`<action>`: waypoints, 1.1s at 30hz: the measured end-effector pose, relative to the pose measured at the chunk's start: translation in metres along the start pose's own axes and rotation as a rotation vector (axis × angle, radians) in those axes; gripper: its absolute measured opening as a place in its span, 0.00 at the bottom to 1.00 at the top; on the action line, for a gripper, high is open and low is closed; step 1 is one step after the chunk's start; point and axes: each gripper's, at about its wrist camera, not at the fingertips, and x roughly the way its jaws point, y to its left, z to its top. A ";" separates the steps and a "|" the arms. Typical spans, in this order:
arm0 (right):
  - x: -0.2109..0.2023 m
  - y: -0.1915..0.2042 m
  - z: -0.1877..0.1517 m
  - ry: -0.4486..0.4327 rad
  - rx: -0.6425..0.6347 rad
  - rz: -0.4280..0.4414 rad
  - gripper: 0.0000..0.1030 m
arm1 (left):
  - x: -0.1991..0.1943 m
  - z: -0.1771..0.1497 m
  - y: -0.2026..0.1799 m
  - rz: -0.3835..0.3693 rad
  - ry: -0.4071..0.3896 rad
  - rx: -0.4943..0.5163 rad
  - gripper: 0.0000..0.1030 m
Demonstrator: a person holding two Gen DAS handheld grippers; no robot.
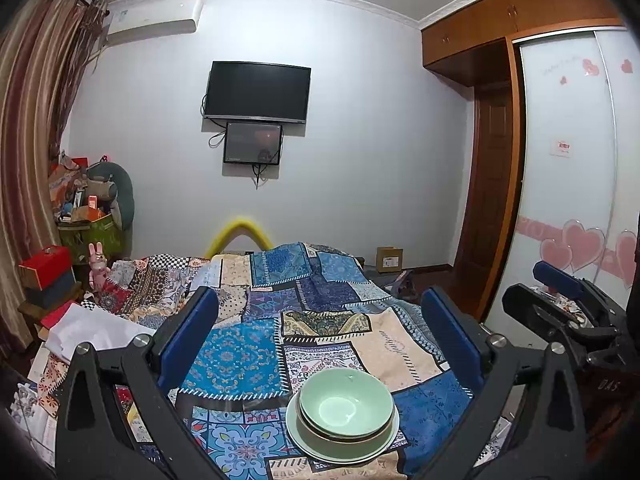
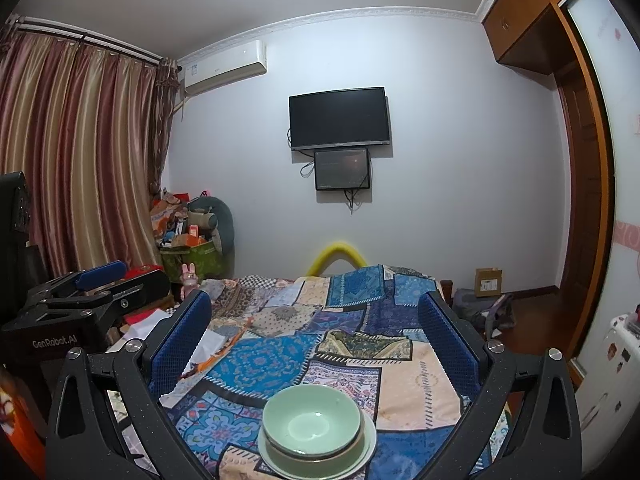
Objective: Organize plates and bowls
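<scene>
A pale green bowl (image 1: 344, 404) (image 2: 312, 424) tops a stack of dishes. Under it is a dark-rimmed bowl, and a wide pale plate (image 1: 308, 446) (image 2: 370, 446) is at the bottom. The stack sits on the near part of the patchwork cloth (image 1: 236, 356) (image 2: 260, 364). My left gripper (image 1: 320, 300) is open wide, its blue pads either side of the stack and above it, with nothing between them. My right gripper (image 2: 316, 304) is also open wide and empty, and it frames the same stack. Each gripper shows at the edge of the other's view: the right (image 1: 560, 296), the left (image 2: 96, 280).
White papers (image 1: 92, 328) and red boxes (image 1: 46, 266) lie at the cloth's left side. A wardrobe with sliding doors (image 1: 568, 184) stands on the right. A cardboard box (image 2: 488, 282) is on the floor beyond. A cluttered green bin (image 2: 192, 256) stands by the curtain.
</scene>
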 end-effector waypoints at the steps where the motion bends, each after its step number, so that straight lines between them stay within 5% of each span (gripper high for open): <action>1: 0.000 0.000 0.000 0.001 0.000 0.000 1.00 | 0.001 0.001 0.001 0.000 0.001 -0.001 1.00; 33: -0.001 0.000 0.003 0.010 0.013 0.010 1.00 | 0.006 0.001 0.004 -0.007 0.008 -0.001 1.00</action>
